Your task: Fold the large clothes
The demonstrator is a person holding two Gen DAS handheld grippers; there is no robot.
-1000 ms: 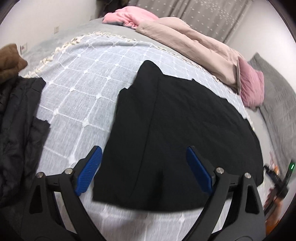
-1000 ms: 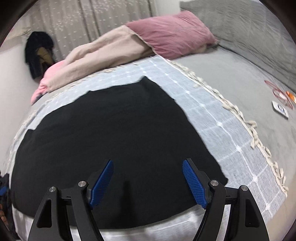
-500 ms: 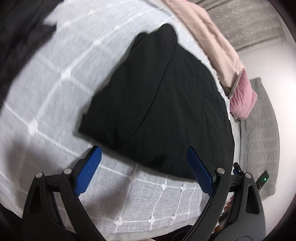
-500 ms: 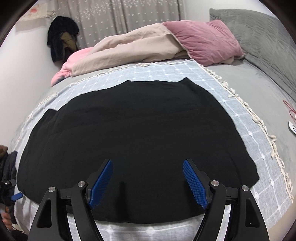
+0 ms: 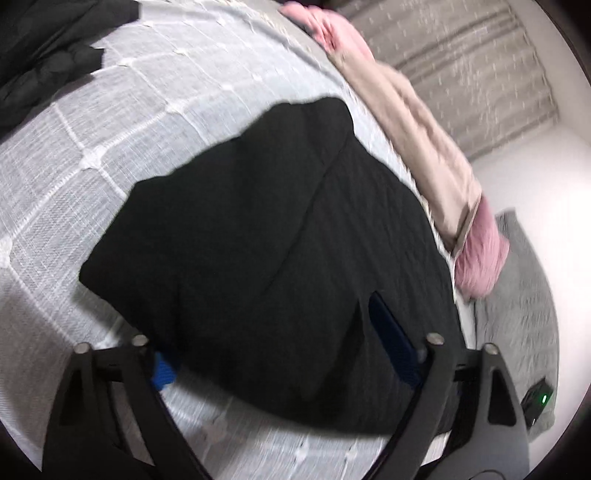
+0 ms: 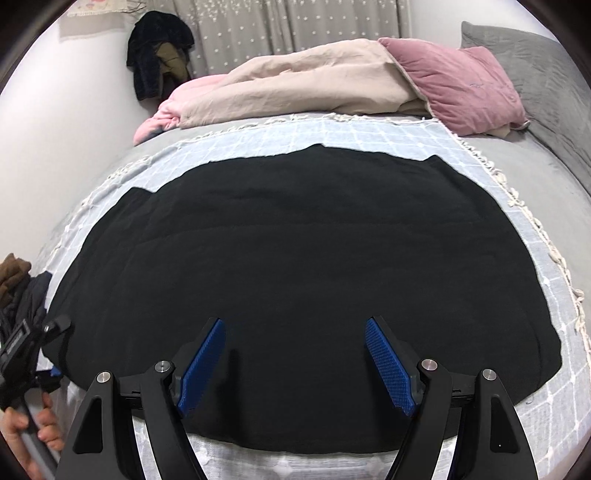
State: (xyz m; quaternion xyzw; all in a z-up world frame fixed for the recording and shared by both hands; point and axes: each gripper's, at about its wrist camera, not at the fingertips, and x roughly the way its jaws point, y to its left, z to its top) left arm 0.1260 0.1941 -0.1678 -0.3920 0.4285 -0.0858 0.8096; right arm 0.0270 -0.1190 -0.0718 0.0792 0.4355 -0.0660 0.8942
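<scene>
Nearest you, the left gripper (image 5: 280, 343) has just been closing, still gaping, with the garment (image 6: 295, 266) corner between its pads (image 5: 391, 343), no squeeze visible. Your right gripper (image 6: 295, 365) hangs apart over the near hem. Beyond, garment lies flat on the blanket (image 6: 369, 133); pillow (image 6: 461, 85) behind.

A bed (image 6: 498, 155) with a grey sheet is covered by a pale checked blanket (image 6: 369, 134) edged with tassels. A beige duvet (image 6: 303, 85), a pink pillow (image 6: 461, 85) and a grey pillow (image 6: 546, 70) are piled along its far side. Grey dotted curtains (image 6: 295, 26) are hung behind, beside a white wall (image 6: 66, 110), where dark clothes (image 6: 155, 51) are hung.
</scene>
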